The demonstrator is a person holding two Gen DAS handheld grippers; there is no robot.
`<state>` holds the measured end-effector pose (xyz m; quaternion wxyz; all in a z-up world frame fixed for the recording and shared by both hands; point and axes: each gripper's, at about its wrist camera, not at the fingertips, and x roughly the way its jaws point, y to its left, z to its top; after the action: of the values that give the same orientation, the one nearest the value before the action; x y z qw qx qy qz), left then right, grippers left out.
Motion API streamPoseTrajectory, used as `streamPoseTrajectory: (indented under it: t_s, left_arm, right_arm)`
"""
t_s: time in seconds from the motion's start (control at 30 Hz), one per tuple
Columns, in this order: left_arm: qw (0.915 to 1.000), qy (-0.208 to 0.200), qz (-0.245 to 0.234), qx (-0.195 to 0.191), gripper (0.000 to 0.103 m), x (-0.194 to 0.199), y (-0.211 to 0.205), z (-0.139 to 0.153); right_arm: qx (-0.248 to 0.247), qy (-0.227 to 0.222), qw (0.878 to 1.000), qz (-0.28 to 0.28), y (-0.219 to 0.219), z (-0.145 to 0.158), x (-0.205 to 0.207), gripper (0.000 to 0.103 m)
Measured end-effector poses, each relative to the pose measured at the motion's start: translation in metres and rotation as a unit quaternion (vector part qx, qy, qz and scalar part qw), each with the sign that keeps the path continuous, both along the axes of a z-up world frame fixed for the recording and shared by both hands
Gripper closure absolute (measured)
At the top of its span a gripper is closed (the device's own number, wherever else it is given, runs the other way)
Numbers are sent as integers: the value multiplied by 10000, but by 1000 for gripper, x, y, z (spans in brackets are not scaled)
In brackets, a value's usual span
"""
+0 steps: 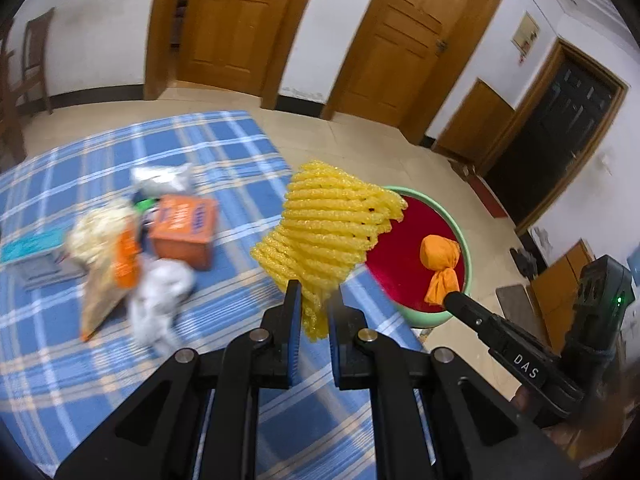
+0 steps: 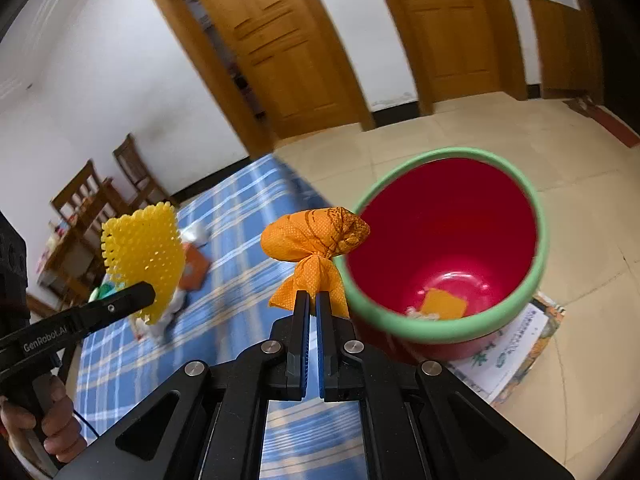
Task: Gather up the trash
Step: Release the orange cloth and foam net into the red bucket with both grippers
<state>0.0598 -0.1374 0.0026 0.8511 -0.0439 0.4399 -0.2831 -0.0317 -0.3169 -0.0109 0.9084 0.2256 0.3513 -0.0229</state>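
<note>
over bin (image 2: 444,332), claws (image 2: 313,300) clamping trash

The letters "DAS" stand in white on the black finger of the right hand-held gripper (image 1: 448,300), seen from the left wrist. "GenRobot.AI" runs in grey along the arm of the left hand-held gripper (image 2: 148,292). Print on the orange box (image 1: 185,226) and on the paper sheet (image 2: 516,340) is too blurred to read.
</note>
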Motion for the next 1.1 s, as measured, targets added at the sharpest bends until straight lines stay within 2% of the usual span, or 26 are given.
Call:
streamPoseTrajectory:
  t_s: [0.47, 0.87, 0.9, 0.97, 1.03, 1.1]
  left_arm:
    - [9961, 305, -713, 413, 92, 27, -109, -29]
    - [9923, 429, -998, 590, 91, 35, -155, -47]
    - [9921, 420, -1030, 589, 90, 35, -157, -47]
    - [9918, 418, -1057, 584, 74, 34, -159, -47]
    - [9921, 396, -1040, 577, 64, 34, -160, -45]
    - [9924, 382, -1021, 571, 59, 33, -160, -45]
  right_arm:
    - [230, 252, 9969, -709, -77, -31, 5, 100]
    - [357, 355, 9950, -865, -110, -44, 10, 97]
    - [375, 352, 9948, -875, -111, -44, 9, 97]
    - [427, 352, 9945, -889, -115, -47, 9, 96]
    - [485, 367, 9942, -891, -116, -47, 7, 95]
    - [509, 373, 9941, -887, -117, -47, 8, 93]
